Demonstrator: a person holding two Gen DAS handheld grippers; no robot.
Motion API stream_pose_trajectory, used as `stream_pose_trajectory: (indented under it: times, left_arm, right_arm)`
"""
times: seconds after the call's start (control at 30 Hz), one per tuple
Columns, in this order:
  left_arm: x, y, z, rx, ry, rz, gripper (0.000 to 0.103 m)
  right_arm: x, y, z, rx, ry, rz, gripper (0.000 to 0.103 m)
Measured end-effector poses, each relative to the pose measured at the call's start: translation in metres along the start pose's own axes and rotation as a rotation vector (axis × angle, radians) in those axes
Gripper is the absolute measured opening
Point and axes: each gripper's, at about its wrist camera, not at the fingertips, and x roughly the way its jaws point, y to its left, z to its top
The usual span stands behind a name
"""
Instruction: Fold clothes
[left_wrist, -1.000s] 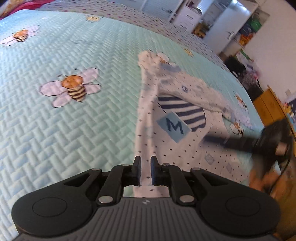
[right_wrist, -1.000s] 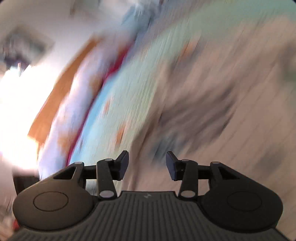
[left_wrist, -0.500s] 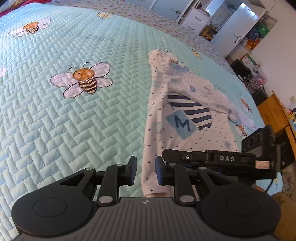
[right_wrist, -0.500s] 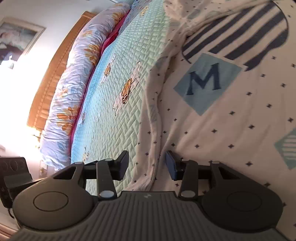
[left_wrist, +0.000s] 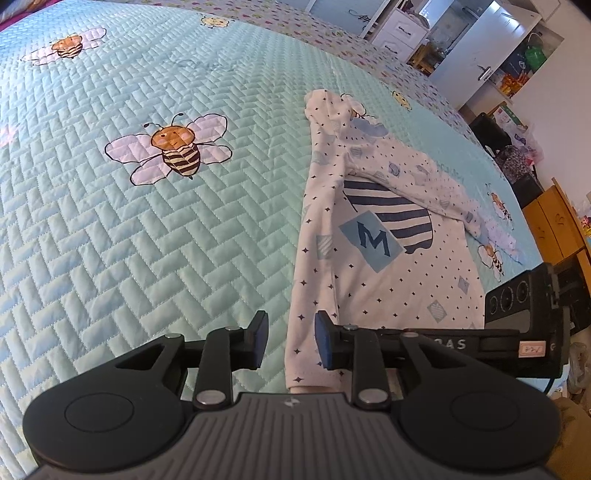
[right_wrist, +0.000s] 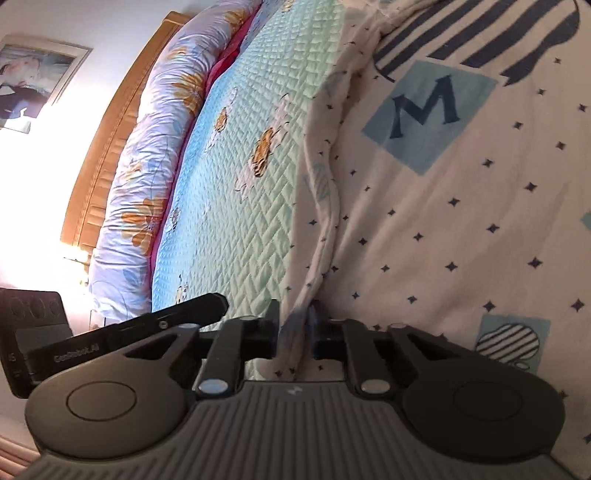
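In the right wrist view the right claw (right_wrist: 293, 330) sits low in the middle of the frame, its jaws clenched on a raised fold along the left edge of the white garment (right_wrist: 461, 206), the cloth pinched between them. The left claw (left_wrist: 289, 341), low in the middle of the left wrist view, is released: its jaws stand apart, with the near hem of the garment (left_wrist: 373, 266) reaching between them and nothing gripped. In that view the right claw's black body enters from the lower right and lies across the garment's near edge. The garment, white with small dark stars, navy stripes and a blue square bearing an M, lies flat on the bed (left_wrist: 147, 258), running from the bottom centre of the left view up toward the upper right, one sleeve folded across its chest. The bed's pale green quilted cover carries bee pictures, one bee (left_wrist: 173, 147) in the left half of the frame. In the right view a flowered duvet (right_wrist: 147, 147) and a wooden headboard (right_wrist: 107, 140) fill the upper left.
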Motion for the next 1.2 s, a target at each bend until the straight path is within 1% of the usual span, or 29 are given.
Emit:
stream_pose_trajectory:
  times: [0.03, 0.17, 0.27, 0.37, 0.47, 0.53, 0.63, 0.77, 0.83, 0.97, 1.07, 1.17, 1.2]
  left_arm:
    - [-0.001, 0.0, 0.001, 0.002, -0.002, -0.001, 0.029]
    - [-0.004, -0.008, 0.002, 0.025, -0.009, -0.016, 0.031]
    - [-0.002, -0.015, 0.001, 0.044, -0.003, -0.023, 0.031]
    - [0.001, -0.023, 0.0, 0.064, 0.007, -0.029, 0.031]
    - [0.006, -0.031, -0.001, 0.083, 0.023, -0.024, 0.032]
    - [0.009, -0.038, 0.0, 0.096, 0.029, -0.034, 0.032]
    - [0.016, -0.052, 0.001, 0.127, 0.04, -0.064, 0.033]
    - [0.034, -0.071, -0.002, 0.171, 0.064, -0.112, 0.035]
    - [0.049, -0.069, -0.003, 0.152, 0.09, -0.117, 0.035]
    - [0.075, -0.053, -0.006, 0.076, 0.152, -0.14, 0.035]
    - [0.079, -0.044, -0.008, 0.048, 0.156, -0.17, 0.035]
    - [0.079, -0.043, -0.009, 0.055, 0.153, -0.184, 0.035]
    - [0.079, -0.042, -0.009, 0.057, 0.151, -0.188, 0.035]
  right_arm:
    - [-0.001, -0.001, 0.0, 0.005, -0.004, 0.001, 0.002]
    - [-0.019, 0.002, 0.002, 0.015, -0.048, 0.036, 0.002]
    - [-0.038, 0.0, 0.003, 0.024, -0.067, 0.033, 0.002]
    - [-0.052, -0.014, -0.002, 0.053, -0.093, 0.006, 0.002]
    - [-0.051, -0.03, -0.006, 0.087, -0.088, -0.029, 0.002]
    - [-0.046, -0.037, -0.009, 0.109, -0.073, -0.01, 0.002]
    - [-0.039, -0.036, -0.011, 0.083, -0.065, -0.031, 0.002]
    - [-0.039, -0.033, -0.011, 0.049, -0.058, -0.045, 0.002]
    - [-0.041, -0.036, -0.012, 0.051, -0.057, -0.039, 0.002]
    - [-0.046, -0.041, -0.013, 0.045, -0.06, -0.029, 0.001]
    - [-0.053, -0.044, -0.012, 0.042, -0.049, -0.036, 0.002]
    - [-0.069, -0.047, -0.007, 0.041, -0.036, -0.041, 0.004]
    - [-0.076, -0.048, -0.006, 0.043, -0.033, -0.041, 0.006]
